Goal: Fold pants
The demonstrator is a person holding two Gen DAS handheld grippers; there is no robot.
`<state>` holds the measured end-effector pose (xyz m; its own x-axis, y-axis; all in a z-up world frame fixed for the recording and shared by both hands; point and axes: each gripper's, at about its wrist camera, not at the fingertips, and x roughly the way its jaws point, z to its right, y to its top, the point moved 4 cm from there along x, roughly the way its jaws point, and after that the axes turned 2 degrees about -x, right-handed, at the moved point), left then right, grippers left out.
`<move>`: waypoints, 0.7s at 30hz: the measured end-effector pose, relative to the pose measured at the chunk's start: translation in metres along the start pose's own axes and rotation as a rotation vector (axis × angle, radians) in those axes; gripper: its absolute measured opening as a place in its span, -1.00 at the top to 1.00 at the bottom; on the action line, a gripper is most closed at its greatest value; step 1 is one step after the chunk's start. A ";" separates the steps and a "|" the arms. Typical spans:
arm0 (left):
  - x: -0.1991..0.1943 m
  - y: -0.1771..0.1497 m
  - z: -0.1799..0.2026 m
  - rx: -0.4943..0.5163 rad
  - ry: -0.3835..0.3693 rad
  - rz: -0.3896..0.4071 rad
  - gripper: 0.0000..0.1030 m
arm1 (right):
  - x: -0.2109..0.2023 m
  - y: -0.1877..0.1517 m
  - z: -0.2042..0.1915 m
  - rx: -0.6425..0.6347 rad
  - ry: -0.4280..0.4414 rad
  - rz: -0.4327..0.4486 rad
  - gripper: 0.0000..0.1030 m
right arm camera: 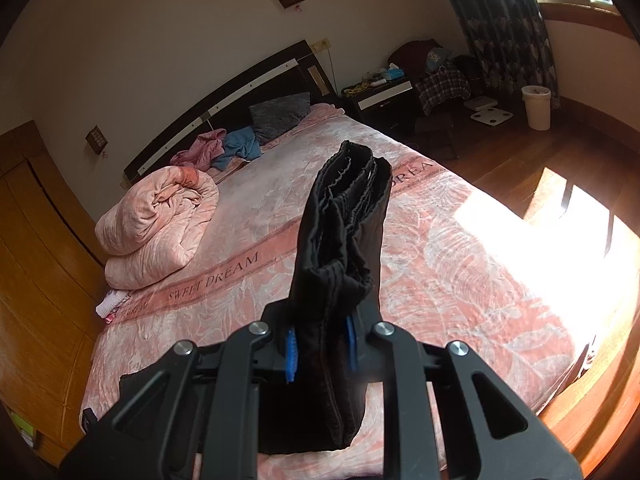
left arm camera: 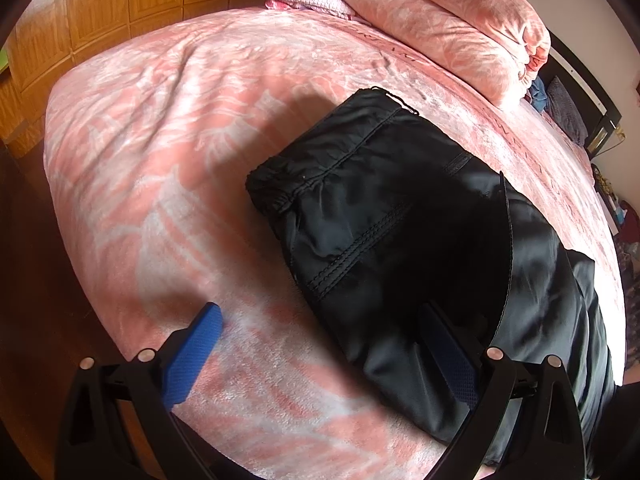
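The right gripper points forward and slightly down over the bed, its two blue pads clamped on a bunched end of the black pants. That gathered cloth sticks out past the fingers in several stacked layers, raised above the bedspread. The left gripper tilts steeply down toward the near part of the bed, jaws spread wide and gripping nothing; one blue pad hovers over bare bedspread on the left, the other sits over the dark cloth on the right. In its view the pants lie flat on the right half of the bed, waistband toward the far side. Counted: one pair of pants, two grippers, one rolled pink quilt at the far left, one grey pillow by the headboard, one pink and one blue crumpled garment beside it, one white bin on the floor at far right.
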<state>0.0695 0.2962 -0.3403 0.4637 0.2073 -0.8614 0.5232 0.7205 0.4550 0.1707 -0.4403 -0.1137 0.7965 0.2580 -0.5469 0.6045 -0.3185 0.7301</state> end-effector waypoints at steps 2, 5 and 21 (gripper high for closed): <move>0.000 0.001 0.001 0.003 0.005 0.000 -0.92 | 0.000 0.002 -0.004 -0.018 0.000 0.003 0.67; 0.000 0.001 0.001 0.003 0.005 0.000 -0.92 | -0.002 0.003 -0.009 -0.040 0.003 0.011 0.67; 0.000 0.001 -0.002 -0.011 -0.014 -0.008 -0.92 | -0.006 0.002 -0.025 -0.087 -0.002 0.012 0.67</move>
<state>0.0684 0.2986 -0.3408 0.4694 0.1928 -0.8617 0.5191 0.7292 0.4459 0.1666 -0.4201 -0.0984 0.8035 0.2530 -0.5388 0.5917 -0.2408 0.7693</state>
